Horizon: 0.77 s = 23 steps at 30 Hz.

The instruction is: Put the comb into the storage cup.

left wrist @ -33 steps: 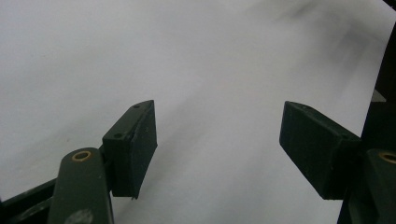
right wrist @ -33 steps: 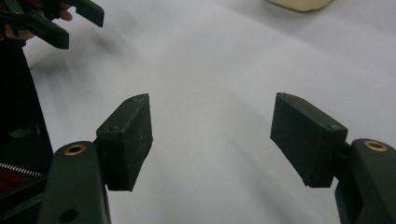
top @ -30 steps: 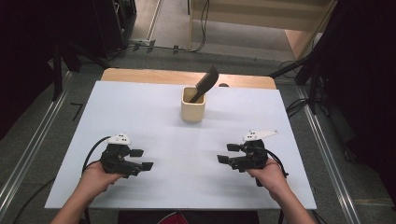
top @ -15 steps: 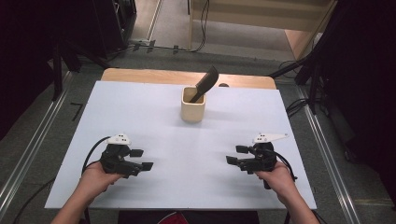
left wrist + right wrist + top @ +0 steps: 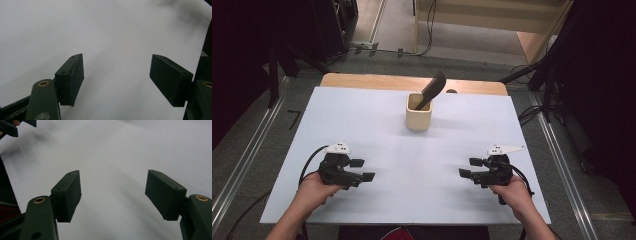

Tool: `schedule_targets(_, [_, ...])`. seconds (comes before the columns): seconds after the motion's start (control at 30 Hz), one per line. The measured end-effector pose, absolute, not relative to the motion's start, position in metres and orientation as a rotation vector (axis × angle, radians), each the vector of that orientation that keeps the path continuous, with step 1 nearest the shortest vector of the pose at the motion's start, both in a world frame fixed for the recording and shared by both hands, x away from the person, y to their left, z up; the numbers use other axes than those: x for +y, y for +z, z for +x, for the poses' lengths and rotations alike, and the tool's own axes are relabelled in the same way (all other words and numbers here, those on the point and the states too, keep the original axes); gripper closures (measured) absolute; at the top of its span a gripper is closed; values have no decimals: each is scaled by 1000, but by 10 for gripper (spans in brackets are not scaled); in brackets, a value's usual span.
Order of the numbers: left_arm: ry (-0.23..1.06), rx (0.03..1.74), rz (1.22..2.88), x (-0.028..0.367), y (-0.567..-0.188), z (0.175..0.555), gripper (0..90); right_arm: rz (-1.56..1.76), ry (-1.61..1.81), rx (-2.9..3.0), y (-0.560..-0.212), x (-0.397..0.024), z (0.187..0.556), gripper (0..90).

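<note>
Both black two-jaw grippers, left [image 5: 362, 170] and right [image 5: 471, 168], we see spread wide, empty, near the white table's [image 5: 377, 125] front corners, bare surface between them, beige square cup [image 5: 418, 116] near its far edge.

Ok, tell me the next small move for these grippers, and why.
Probably bring the right gripper forward toward the cup. Both grippers rest low on the white table, jaws wide open and empty, well short of the cup; the dark tool stands in it and leans right, so its handle is likelier within the right gripper's reach than the left gripper's.
</note>
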<state>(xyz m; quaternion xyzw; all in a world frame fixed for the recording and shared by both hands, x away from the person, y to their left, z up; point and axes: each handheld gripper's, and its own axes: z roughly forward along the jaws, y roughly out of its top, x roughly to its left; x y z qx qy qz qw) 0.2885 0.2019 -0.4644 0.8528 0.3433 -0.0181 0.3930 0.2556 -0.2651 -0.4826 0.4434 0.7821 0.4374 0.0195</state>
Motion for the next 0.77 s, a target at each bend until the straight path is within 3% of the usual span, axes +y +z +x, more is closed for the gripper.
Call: schedule_targets(0.77, [-49,869,2163,201,-465,288,289,1364,1357,2431,-483,-264,256,269])
